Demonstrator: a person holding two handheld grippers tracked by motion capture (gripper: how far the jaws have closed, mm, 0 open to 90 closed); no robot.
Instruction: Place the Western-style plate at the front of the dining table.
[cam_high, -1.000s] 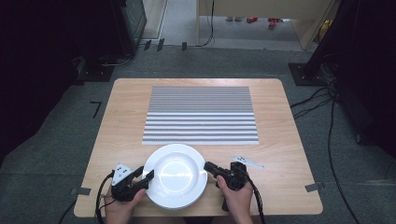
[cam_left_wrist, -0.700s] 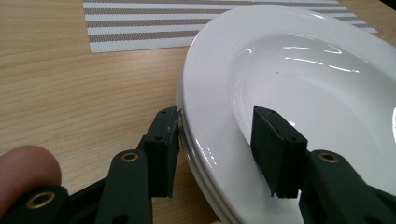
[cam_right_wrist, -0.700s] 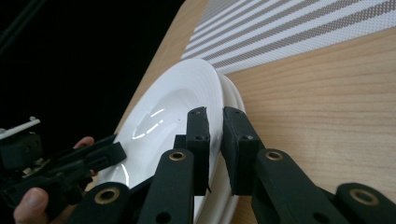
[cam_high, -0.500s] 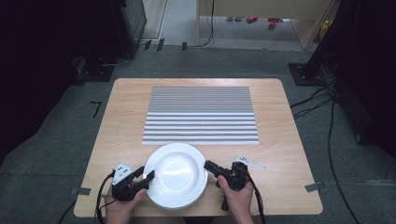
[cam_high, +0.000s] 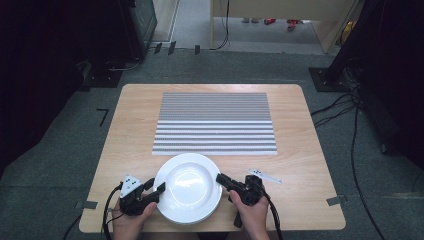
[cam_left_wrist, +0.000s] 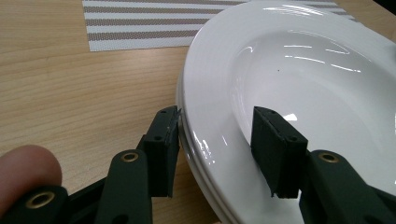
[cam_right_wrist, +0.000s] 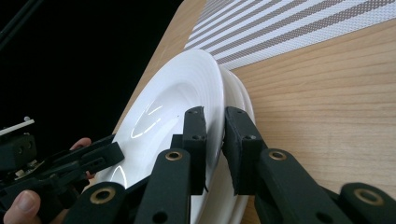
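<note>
where white plates (cam_high: 187, 186) stack, right gripper (cam_right_wrist: 214, 140) pinches top rim, left gripper (cam_left_wrist: 217, 149) straddles edge

Both hand-held grippers: black jaws w/ brass screws; left hand-held gripper (cam_high: 155, 190) grey plate, cable.

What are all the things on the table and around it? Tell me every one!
plates: a stack, at least two, white, near edge of the table, between the grippers
placemat: one, grey and white stripes, middle of the table
small strip: one, white, on the table right of the plates; too small to tell what it is
table: one, light wood, on a grey floor
cables: several, black, on the floor to the right
left hand-held gripper: one, black, jaws apart on either side of the plates' left rim
right hand-held gripper: one, black, shut on the top plate's right rim
hands: two, at the near edge, holding the grippers
</note>
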